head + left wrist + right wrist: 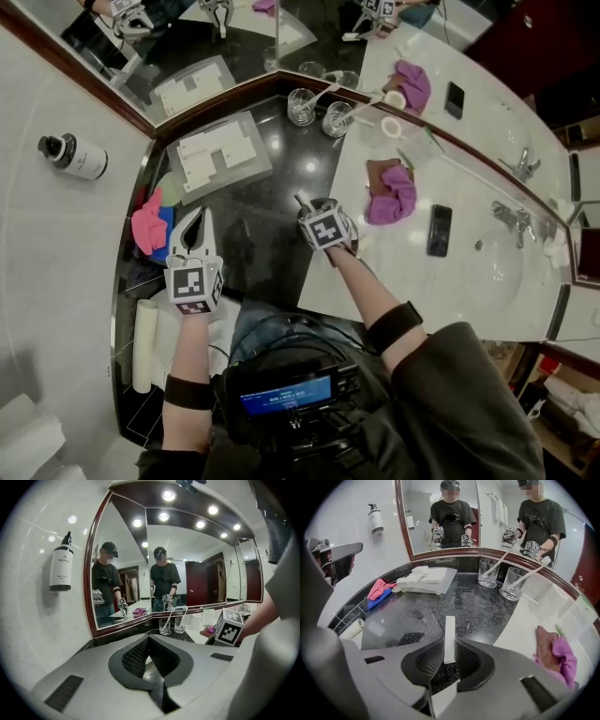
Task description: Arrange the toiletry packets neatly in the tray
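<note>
Here the right gripper [449, 642] has its jaws closed narrowly on a thin white packet [449, 625], held edge-on above the dark surface [478, 606], on the person's side of the tray [419, 590]. The tray holds flat white packets [425, 575]. The left gripper [149, 638] has its jaws pressed fully together, empty.

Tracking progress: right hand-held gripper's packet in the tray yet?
Out: packet clamped in the right hand-held gripper, short of the tray.
</note>
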`<action>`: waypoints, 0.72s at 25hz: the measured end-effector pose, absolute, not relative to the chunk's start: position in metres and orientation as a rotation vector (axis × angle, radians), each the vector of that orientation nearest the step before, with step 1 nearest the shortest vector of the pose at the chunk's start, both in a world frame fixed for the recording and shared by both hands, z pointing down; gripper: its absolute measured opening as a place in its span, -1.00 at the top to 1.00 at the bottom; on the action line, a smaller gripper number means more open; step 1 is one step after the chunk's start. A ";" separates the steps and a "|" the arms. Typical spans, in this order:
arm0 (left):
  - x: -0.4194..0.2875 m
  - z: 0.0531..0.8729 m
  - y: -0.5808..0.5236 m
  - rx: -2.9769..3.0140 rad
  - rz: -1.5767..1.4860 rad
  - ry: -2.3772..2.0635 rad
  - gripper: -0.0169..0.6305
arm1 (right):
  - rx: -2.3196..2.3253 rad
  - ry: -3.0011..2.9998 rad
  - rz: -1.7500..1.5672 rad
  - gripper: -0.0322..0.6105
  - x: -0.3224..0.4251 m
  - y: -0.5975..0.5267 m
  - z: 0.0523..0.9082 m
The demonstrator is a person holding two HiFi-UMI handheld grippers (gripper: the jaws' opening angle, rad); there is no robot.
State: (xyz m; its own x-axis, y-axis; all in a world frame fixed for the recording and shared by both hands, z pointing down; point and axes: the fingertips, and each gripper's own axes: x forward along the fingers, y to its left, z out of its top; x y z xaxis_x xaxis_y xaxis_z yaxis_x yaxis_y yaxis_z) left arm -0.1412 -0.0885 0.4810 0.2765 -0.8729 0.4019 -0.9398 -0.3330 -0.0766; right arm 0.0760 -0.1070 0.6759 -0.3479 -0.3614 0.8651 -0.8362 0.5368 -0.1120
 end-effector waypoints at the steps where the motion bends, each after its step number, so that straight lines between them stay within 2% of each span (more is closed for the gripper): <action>1: -0.143 0.482 -0.088 2.360 0.568 -1.701 0.95 | 0.979 -1.927 0.718 0.63 0.076 -0.107 0.679; 6: -0.148 0.485 -0.088 2.347 0.574 -1.698 0.95 | 0.996 -1.905 0.726 0.60 0.074 -0.106 0.695; 9: -0.152 0.487 -0.088 2.342 0.570 -1.707 0.95 | 0.995 -1.916 0.702 0.40 0.072 -0.108 0.695; 18: -0.148 0.487 -0.089 2.340 0.564 -1.703 0.95 | 0.986 -1.943 0.673 0.40 0.072 -0.109 0.684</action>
State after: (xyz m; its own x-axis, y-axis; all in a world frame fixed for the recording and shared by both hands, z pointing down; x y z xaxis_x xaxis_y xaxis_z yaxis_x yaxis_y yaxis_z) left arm -0.1479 -0.0886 0.4868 0.2668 -0.8714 0.4117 -0.9449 -0.3206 -0.0662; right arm 0.0717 -0.1092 0.6845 -0.3429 -0.3851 0.8568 -0.8324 0.5474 -0.0870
